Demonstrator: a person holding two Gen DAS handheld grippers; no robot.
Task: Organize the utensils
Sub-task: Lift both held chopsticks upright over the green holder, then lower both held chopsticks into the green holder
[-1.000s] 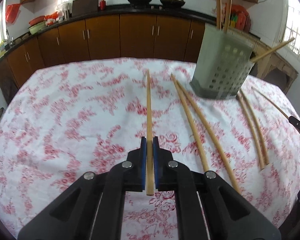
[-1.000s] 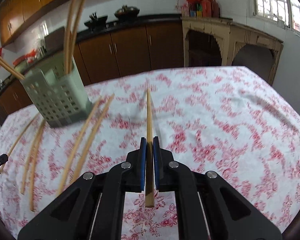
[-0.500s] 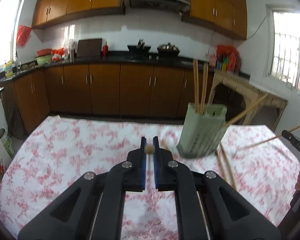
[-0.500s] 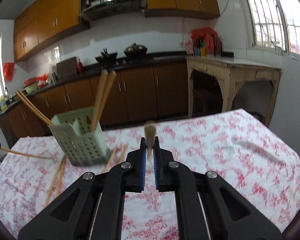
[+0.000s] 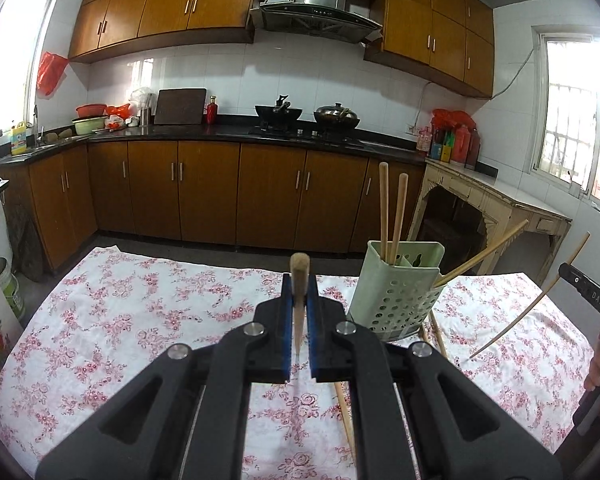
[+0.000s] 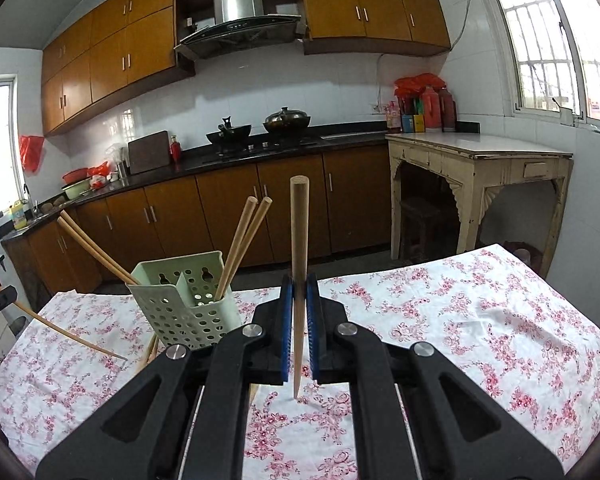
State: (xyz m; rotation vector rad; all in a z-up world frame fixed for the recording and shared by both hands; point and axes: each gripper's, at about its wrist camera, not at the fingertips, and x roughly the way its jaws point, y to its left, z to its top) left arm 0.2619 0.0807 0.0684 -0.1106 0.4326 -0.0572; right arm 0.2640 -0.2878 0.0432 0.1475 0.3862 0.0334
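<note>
My left gripper [image 5: 299, 284] is shut on a wooden chopstick [image 5: 299, 280] that stands tilted up, tip toward the tablecloth. My right gripper [image 6: 299, 284] is shut on another chopstick [image 6: 299, 248], held upright with its thin tip just above the cloth. The pale green perforated utensil holder [image 5: 396, 292] stands right of my left gripper and left of my right gripper [image 6: 184, 300]. Two chopsticks [image 5: 390, 212] stand in it and one more [image 5: 484, 254] pokes out its side. Loose chopsticks [image 5: 344, 416] lie on the table by the holder.
The table has a white cloth with red flowers [image 5: 120, 320]. The right gripper with its chopstick shows at the right edge of the left view [image 5: 588, 292]. Brown kitchen cabinets [image 5: 220, 196] and a cream side table [image 6: 476, 184] stand behind.
Both grippers lifted their chopsticks off the table and swung them from lying flat to standing nearly upright. The views tilted up from the table to the kitchen.
</note>
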